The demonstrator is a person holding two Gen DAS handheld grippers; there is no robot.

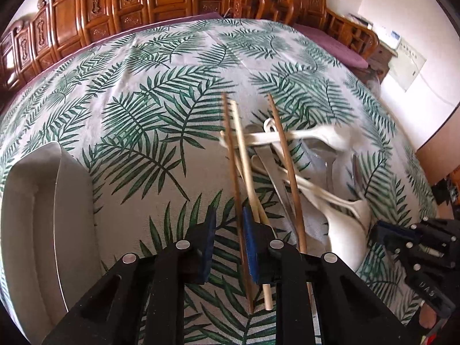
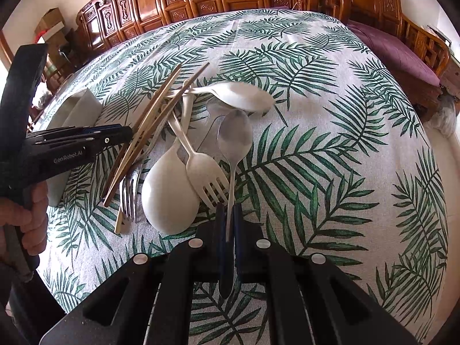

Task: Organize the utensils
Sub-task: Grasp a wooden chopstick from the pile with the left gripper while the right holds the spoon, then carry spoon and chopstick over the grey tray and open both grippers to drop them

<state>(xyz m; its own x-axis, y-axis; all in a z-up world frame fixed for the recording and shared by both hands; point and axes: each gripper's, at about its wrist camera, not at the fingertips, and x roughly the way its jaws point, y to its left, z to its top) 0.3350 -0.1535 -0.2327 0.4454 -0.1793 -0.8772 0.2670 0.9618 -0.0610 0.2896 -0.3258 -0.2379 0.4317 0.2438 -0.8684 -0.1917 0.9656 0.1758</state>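
- Left gripper (image 1: 228,221): pointed steeply down at the leaf-print tablecloth (image 1: 161,109). Jaws stand partly apart with a gap between the blue pads. One dark chopstick (image 1: 233,172) runs through the gap, next to the right pad; the left pad is clear of it, so no squeeze on it is visible.
- A pale chopstick (image 1: 244,155) and a second dark chopstick (image 1: 283,158) pass outside the right finger, not between the pads.
- Right wrist view: a person's hand (image 2: 27,215) wraps the left gripper's handle at the left edge; its fingers reach in level toward the chopstick bundle (image 2: 149,123).
- Right gripper (image 2: 228,218): also tilted steeply down, jaws nearly together, clamped on the handle of a metal spoon (image 2: 234,138). Spoon bowl points away from the camera, toward the table's middle.
- Utensil pile sits on the cloth between the two grippers: white ladle-type spoon (image 2: 169,201), white plastic fork (image 2: 204,172), metal fork (image 2: 129,192), another white spoon (image 2: 244,95) farther back.
- Grey tray (image 1: 37,215) at the left edge of the left wrist view, well apart from the pile.
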